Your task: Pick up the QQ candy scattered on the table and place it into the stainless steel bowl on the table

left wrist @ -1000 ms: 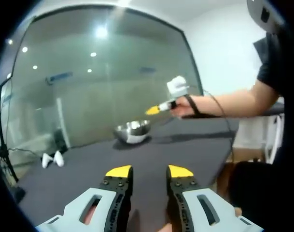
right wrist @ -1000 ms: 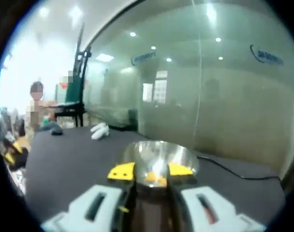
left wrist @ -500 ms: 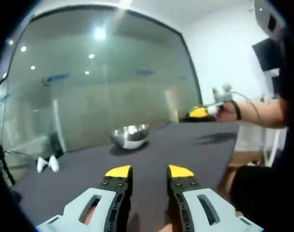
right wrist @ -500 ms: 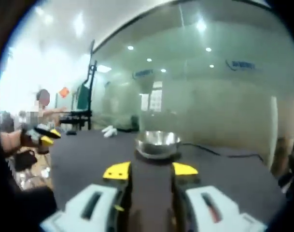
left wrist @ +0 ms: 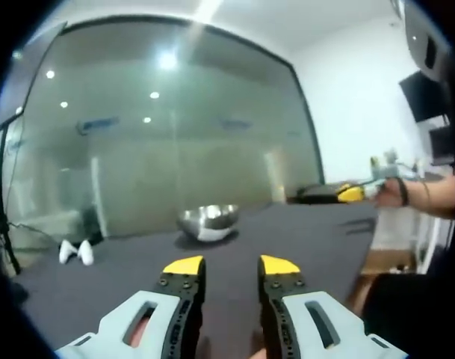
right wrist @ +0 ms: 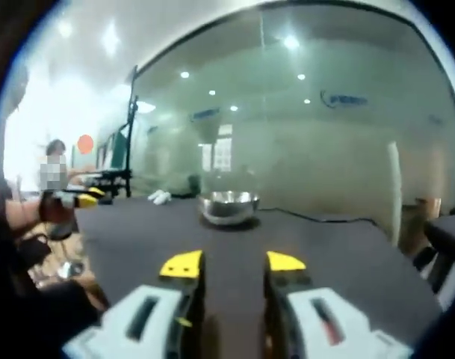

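Note:
The stainless steel bowl (left wrist: 208,222) stands on the dark table (left wrist: 302,232), well beyond my left gripper (left wrist: 231,267), which is open with nothing between its yellow-tipped jaws. At the right of the left gripper view a hand (left wrist: 403,193) holds my right gripper (left wrist: 353,194) out past the table's edge. In the right gripper view the bowl (right wrist: 228,206) sits far ahead on the table (right wrist: 332,239), and my right gripper (right wrist: 234,263) is open and holds nothing. My left gripper (right wrist: 84,200) shows small at the left there, held in a hand.
Two small white objects (left wrist: 76,251) lie at the table's far left, seen again (right wrist: 160,197) left of the bowl. A thin black cable (right wrist: 317,218) runs across the table to the bowl's right. A glass wall (left wrist: 175,149) stands behind. A person (right wrist: 54,161) stands far off.
My right gripper has drawn back from just over the bowl to the table's near edge, so the bowl looks small now. The left gripper has stayed low and open.

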### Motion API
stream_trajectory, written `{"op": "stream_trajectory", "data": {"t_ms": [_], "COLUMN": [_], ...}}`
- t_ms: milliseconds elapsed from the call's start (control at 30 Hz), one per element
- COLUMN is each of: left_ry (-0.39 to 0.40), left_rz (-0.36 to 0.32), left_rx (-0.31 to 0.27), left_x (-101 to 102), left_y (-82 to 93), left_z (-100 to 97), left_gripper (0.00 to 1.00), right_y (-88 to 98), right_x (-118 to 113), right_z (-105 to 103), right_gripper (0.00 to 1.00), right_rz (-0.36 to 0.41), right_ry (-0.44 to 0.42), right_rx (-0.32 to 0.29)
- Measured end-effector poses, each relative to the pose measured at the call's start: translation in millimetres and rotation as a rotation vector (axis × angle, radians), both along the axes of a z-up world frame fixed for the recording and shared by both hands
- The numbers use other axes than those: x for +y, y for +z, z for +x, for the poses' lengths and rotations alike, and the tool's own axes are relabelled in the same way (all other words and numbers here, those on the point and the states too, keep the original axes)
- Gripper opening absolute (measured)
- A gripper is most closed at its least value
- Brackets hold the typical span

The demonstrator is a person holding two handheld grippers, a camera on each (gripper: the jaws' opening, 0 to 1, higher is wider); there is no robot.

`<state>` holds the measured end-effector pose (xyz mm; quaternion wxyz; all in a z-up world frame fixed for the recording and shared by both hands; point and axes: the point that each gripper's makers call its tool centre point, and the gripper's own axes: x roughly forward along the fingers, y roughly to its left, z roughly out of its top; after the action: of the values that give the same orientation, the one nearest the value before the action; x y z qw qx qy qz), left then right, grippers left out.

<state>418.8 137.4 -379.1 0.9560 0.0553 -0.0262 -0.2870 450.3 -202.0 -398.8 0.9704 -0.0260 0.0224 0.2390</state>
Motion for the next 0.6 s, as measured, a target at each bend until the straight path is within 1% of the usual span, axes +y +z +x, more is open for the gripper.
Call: {"op": "stream_trajectory", "data": {"t_ms": [100, 200, 300, 400, 533, 600], "left_ry": [0.005, 0.003, 0.008, 0.010, 0.017, 0.033], "left_rz": [0.001, 0.014, 0.016, 0.028, 0.029, 0.033], "left_rx": [-0.007, -0.017, -0.017, -0.012, -0.014, -0.021], "left_x": [-3.0, -5.7, -4.9, -4.4, -2.6, 0.2], "left_y": [2.4, 5.3, 5.1, 3.1, 3.3, 3.5], "left_z": [-0.2, -1.5, -1.7, -2.0, -3.0, -3.2], "left_gripper": [0.30, 0.29, 0.29, 0.29, 0.29, 0.29], "right_y": [-3.6, -0.5, 0.5, 2.3, 1.6, -0.6], "right_x": [6.0, 12.5, 13.6, 14.0, 16.0, 18.3], "right_z": [-1.4, -3.8, -3.8, -3.5, -3.5, -3.0], "right_gripper": [0.30, 0.30, 0.29, 0.29, 0.29, 0.28], "right_rz": [-0.023, -0.013, -0.014, 0.005, 0.001, 0.000], "right_ry": [0.021, 0.053, 0.054, 0.056, 0.061, 0.062], "right_rx": [-0.002, -0.013, -0.018, -0.021, -0.019, -0.012]}}
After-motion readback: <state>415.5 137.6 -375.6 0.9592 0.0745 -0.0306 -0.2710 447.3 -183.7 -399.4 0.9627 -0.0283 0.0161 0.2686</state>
